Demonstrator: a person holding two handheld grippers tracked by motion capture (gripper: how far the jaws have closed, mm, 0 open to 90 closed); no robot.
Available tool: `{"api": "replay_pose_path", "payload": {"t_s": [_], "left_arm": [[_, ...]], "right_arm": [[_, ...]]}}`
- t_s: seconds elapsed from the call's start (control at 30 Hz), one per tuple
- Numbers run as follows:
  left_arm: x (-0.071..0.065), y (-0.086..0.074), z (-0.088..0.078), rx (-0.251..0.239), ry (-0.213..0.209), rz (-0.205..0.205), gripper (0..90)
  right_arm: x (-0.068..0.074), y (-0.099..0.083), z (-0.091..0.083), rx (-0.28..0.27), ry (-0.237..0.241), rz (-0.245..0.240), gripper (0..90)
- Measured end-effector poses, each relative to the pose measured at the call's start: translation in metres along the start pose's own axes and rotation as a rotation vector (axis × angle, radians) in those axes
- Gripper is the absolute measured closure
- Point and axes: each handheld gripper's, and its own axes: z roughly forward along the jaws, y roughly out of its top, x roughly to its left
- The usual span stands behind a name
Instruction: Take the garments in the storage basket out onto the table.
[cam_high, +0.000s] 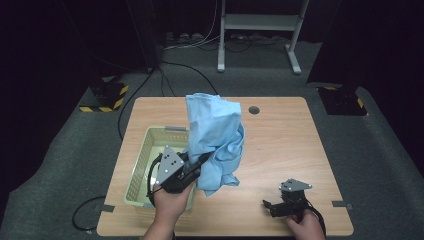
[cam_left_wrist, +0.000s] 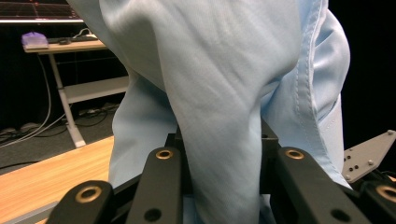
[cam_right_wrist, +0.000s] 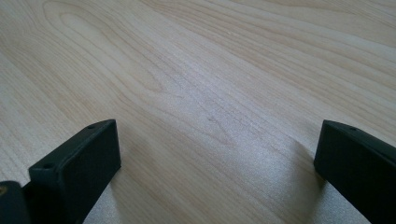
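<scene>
A light blue cloth hangs in a tall bunch over the middle of the wooden table, its lower folds trailing down to the tabletop. My left gripper is shut on the cloth from the left side, over the basket's right edge. In the left gripper view the cloth runs down between the two black jaws of my left gripper, which pinch a fold of it. My right gripper rests low at the table's front right, held by a hand. Its jaws stand wide apart over bare wood, so my right gripper is open.
A pale green slatted basket sits at the table's left front. A round cable hole is near the far edge. Behind the table stand a white frame and black-yellow striped bases. Cables lie on the floor.
</scene>
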Motion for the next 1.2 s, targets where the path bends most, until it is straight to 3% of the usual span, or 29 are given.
{"api": "replay_pose_path", "payload": {"t_s": [0.6,0.77,1.2], "left_arm": [[-0.021,-0.007,0.027,0.046,-0.077,0.028,72.0],[-0.024,-0.006,0.032,0.056,-0.074,0.045,72.0],[-0.027,-0.01,0.053,0.084,-0.083,0.02,72.0]], "right_arm": [[0.0,0.0,0.0,-0.001,0.0,0.0,0.3],[-0.001,0.0,0.0,-0.005,0.004,0.003,0.3],[-0.001,0.0,0.0,-0.005,0.006,0.003,0.3]]}}
